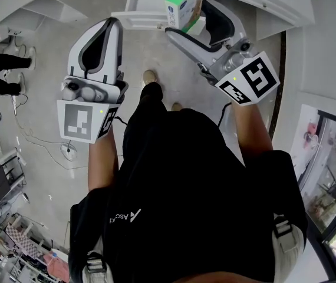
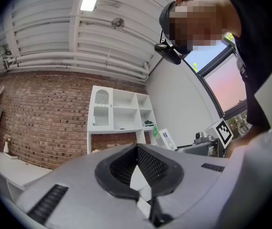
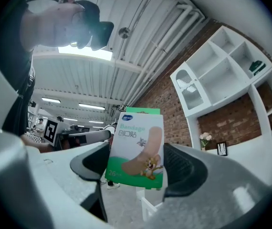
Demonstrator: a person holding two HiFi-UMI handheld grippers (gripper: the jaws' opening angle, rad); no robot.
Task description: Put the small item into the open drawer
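Note:
A green and white bandage box point(image 1: 184, 2) stands upright between the jaws of my right gripper point(image 1: 198, 17), which is shut on it. The right gripper view shows the box's printed front point(image 3: 137, 147) filling the gap between the black pads point(image 3: 186, 168). Just below and beyond the box is a white panelled furniture piece point(image 1: 137, 17); I cannot tell whether it is the drawer. My left gripper point(image 1: 103, 31) is held up at the left, apart from the box, its pads point(image 2: 152, 163) meeting with nothing between them. The box point(image 2: 167, 140) also shows small in the left gripper view.
A white shelf unit point(image 2: 119, 113) stands against a brick wall point(image 2: 36, 118). White cabinet tops point(image 1: 250, 2) lie ahead on the right and a white desk point(image 1: 26, 2) on the left. Cables point(image 1: 41, 141) trail over the grey floor. A window point(image 1: 327, 158) is at the right.

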